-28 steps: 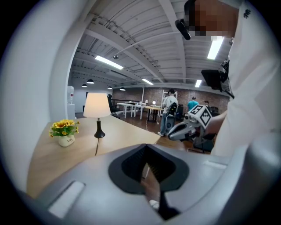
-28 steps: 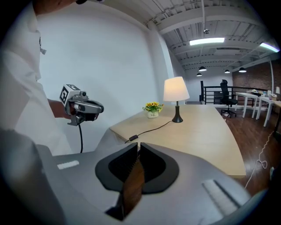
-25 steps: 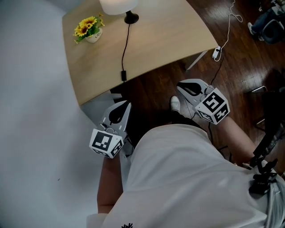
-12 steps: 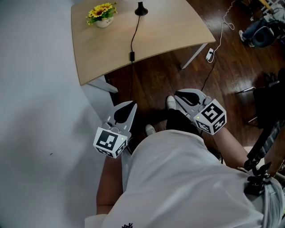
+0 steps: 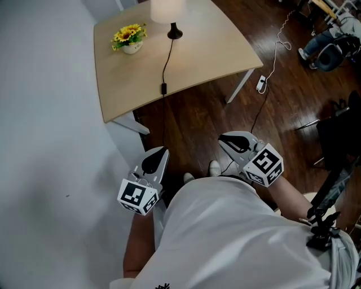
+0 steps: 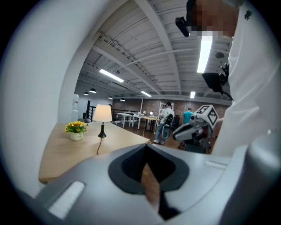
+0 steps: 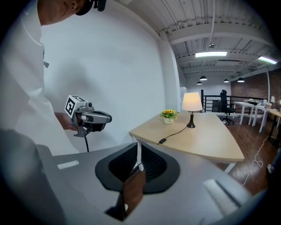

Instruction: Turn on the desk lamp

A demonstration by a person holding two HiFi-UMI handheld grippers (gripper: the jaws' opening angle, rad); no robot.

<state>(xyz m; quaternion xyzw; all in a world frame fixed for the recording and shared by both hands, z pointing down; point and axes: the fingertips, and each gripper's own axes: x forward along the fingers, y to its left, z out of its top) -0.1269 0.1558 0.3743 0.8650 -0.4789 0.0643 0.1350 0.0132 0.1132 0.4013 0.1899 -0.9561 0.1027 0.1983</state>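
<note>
The desk lamp stands at the far end of the wooden table [image 5: 203,51]: its pale shade [image 5: 167,8] looks bright above a black base [image 5: 174,34]. A black cord runs from the base to an inline switch [image 5: 163,88] near the table's front edge. The lamp [image 6: 103,115] shows small in the left gripper view, and again as the lamp [image 7: 191,103] in the right gripper view. My left gripper [image 5: 159,153] and right gripper [image 5: 227,140] hang over the dark floor, well short of the table. Both are shut on nothing, the left gripper [image 6: 147,160] and the right gripper [image 7: 137,158] alike.
A pot of yellow flowers [image 5: 129,38] sits left of the lamp. A white wall runs along the left. On the floor to the right lie a white plug block [image 5: 261,84] with its cable, a chair [image 5: 330,42] and a black stand [image 5: 330,192]. My shoe [image 5: 214,167] shows below.
The table has slid away towards the top of the head view, so I stand farther from it. The lamp shade has come back into view. Both grippers stay shut, lower in frame.
</note>
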